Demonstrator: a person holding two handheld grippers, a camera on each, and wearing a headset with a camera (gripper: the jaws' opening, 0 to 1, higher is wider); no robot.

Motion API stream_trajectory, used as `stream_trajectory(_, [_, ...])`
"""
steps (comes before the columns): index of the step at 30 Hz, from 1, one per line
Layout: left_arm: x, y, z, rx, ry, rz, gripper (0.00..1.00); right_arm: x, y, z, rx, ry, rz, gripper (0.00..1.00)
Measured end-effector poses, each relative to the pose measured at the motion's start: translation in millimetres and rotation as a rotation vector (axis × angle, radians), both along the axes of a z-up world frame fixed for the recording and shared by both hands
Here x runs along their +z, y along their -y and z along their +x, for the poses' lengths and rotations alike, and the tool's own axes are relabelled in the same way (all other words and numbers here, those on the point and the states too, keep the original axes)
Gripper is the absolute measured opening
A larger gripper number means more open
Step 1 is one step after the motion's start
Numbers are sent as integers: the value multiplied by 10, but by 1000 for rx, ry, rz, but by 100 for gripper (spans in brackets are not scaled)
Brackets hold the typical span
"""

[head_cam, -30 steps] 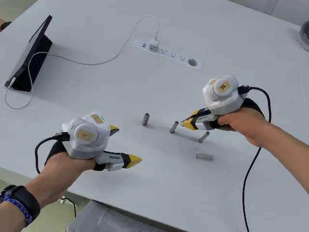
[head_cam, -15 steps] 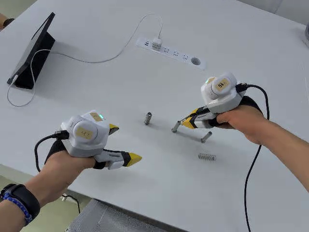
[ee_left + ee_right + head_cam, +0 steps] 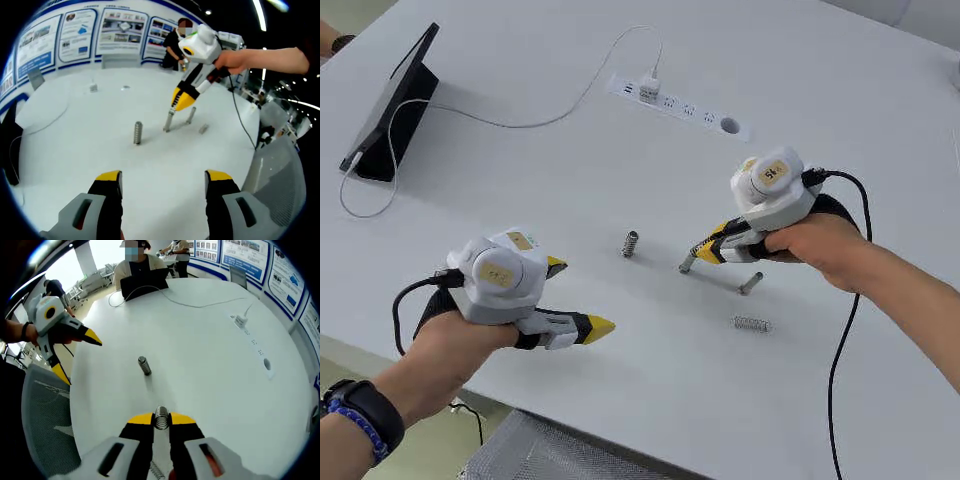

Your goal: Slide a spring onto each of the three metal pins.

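Item: white desk [image 3: 520, 180], listed from the near edge outward. Near edge: a person's two hands, each holding a white gripper with yellow tips. Left claw [image 3: 578, 296]: jaws wide apart with nothing between them, held over bare desk at the near left; in the left gripper view [image 3: 163, 176] the two yellow tips stand well apart. Loose spring [image 3: 752, 324]: lying flat on the desk at the near right, apart from both claws. Bare pin [image 3: 750, 283]: grey metal, just beyond the loose spring and below the right hand. Right claw [image 3: 705, 252]: jaws pinched together on the held spring [image 3: 160, 418], whose coiled end pokes out between the yellow tips in the right gripper view. Middle pin [image 3: 688, 262]: standing on the desk, its top meeting the tips of the right claw, as the left gripper view shows [image 3: 169, 121]; whether the held spring is already over the pin cannot be told. Sleeved pin [image 3: 630, 243]: upright, to the left of the middle pin, a spring coiled round it, touched by neither claw. Far side: white power strip [image 3: 680, 105] with a plug and cable, and a dark tablet [image 3: 390, 105] at the far left.
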State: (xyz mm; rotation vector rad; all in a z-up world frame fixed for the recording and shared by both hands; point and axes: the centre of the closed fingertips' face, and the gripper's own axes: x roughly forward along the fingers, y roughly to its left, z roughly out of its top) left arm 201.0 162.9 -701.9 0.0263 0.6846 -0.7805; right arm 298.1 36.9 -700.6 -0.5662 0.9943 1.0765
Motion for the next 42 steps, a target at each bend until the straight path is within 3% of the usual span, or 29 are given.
stream_trajectory(42, [-12, -21, -32, 5, -17, -7, 67, -269, -148, -18, 42, 11, -40, 13])
